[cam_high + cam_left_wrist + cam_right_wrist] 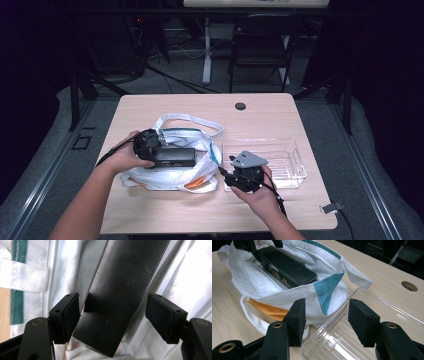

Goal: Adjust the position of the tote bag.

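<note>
High view: white cloth bag (170, 172) lies centre-left on the wooden table (200, 107), straps looping toward upper centre. Black box (172, 156) sits in the bag's open mouth, long side running L–R in frame.

L gripper (149, 142) at the box's left end, hand wrapped round it. L gripper view: box (120, 297) runs diagonally from top centre down to bottom centre, between the two pads. Jaws spread wide; left pad (71, 316) just beside or grazing the box edge, can't tell which; right pad clearly apart from it, bag fabric (185, 272) visible in the gap. No squeeze on the box.

R gripper (243, 172) lower right of centre, at near-left corner of clear plastic tray (295, 167), which sits just right of the bag. R gripper view: jaws wide, nothing held; tray wall (332, 322) passes between the fingers (298, 320), bag (294, 296) behind, box (287, 267) upper left w/ label on its side.
</note>
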The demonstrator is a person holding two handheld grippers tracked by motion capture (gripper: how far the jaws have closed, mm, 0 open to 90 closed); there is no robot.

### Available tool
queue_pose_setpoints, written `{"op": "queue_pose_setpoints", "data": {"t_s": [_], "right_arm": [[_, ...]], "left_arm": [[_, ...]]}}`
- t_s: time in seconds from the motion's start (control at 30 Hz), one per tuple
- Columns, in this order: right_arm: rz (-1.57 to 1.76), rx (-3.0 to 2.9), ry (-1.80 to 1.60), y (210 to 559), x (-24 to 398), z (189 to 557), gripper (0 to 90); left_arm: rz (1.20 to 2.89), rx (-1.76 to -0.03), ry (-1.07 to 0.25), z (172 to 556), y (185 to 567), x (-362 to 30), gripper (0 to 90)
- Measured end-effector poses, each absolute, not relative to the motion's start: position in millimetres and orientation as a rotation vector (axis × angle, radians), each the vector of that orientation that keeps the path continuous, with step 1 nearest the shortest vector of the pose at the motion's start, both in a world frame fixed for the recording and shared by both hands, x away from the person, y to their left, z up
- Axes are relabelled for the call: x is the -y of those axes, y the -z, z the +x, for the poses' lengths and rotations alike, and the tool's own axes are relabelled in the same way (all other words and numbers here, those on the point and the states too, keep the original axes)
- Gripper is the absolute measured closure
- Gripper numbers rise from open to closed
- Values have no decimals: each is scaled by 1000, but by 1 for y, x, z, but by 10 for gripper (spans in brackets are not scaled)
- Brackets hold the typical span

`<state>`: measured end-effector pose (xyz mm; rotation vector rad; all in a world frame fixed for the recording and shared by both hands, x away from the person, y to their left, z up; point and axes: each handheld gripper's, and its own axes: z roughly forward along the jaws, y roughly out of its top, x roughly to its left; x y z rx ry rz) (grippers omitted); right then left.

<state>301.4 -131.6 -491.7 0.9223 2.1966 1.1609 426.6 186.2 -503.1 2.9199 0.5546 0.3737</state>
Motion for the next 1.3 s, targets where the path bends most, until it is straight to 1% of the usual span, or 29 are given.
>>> {"op": "queue_pose_setpoints", "data": {"t_s": [0.07, 0.33, 0.47, 0.77, 0.83, 0.9, 1.3], "right_arm": [[922, -2199, -1160, 492, 132, 301, 481], [925, -2196, -1159, 492, 133, 300, 481], [925, -2193, -1161, 492, 134, 299, 481], [931, -2193, -1155, 493, 135, 298, 481], [931, -2193, -1156, 493, 135, 298, 481], [931, -2192, -1155, 493, 136, 298, 481], [929, -2196, -1155, 494, 134, 298, 481]], "left_arm": [[2925, -546, -382, 428, 505, -185, 279], [2938, -528, -338, 432, 511, -183, 279], [2952, -513, -352, 433, 514, -182, 279], [2959, -473, -345, 435, 520, -178, 296], [2957, -462, -325, 436, 520, -179, 301], [2963, -444, -350, 435, 521, -179, 304], [2972, -389, -360, 434, 524, -179, 312]]}}
